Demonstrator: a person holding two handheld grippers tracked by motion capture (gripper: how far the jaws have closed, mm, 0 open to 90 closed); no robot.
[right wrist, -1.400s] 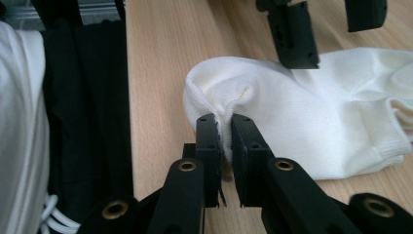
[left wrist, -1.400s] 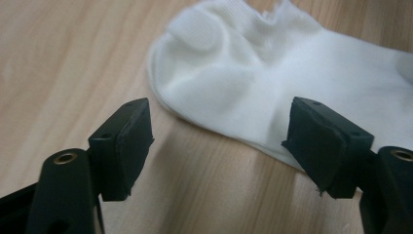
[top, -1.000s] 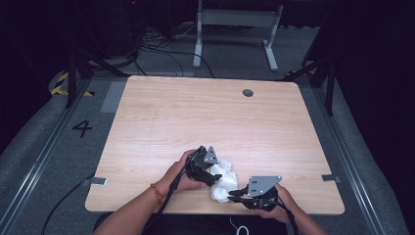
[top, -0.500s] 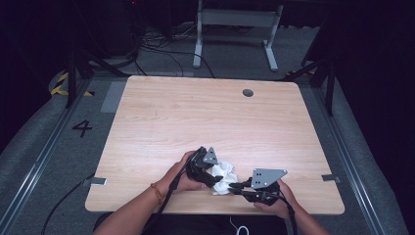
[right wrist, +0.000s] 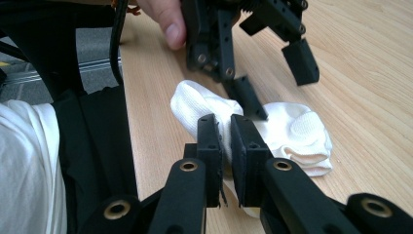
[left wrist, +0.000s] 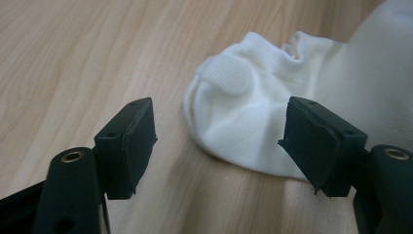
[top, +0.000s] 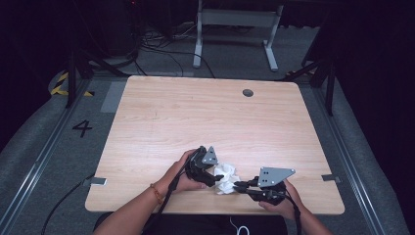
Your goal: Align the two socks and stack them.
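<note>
White sock (top: 226,177) lies bunched near the table's (top: 205,112) front edge. The right gripper (right wrist: 226,127) pinches its fabric tight, seemingly anchoring it; the left gripper (left wrist: 219,141) gapes wide over it, holding nothing

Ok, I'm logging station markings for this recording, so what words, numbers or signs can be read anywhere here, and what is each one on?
"4" – a dark numeral on the grey floor left of the table.
Nothing else can be read: the white sock, the left gripper and the right gripper show no lettering or brand, and the yellow-and-black striped tape on the floor carries no words.
</note>
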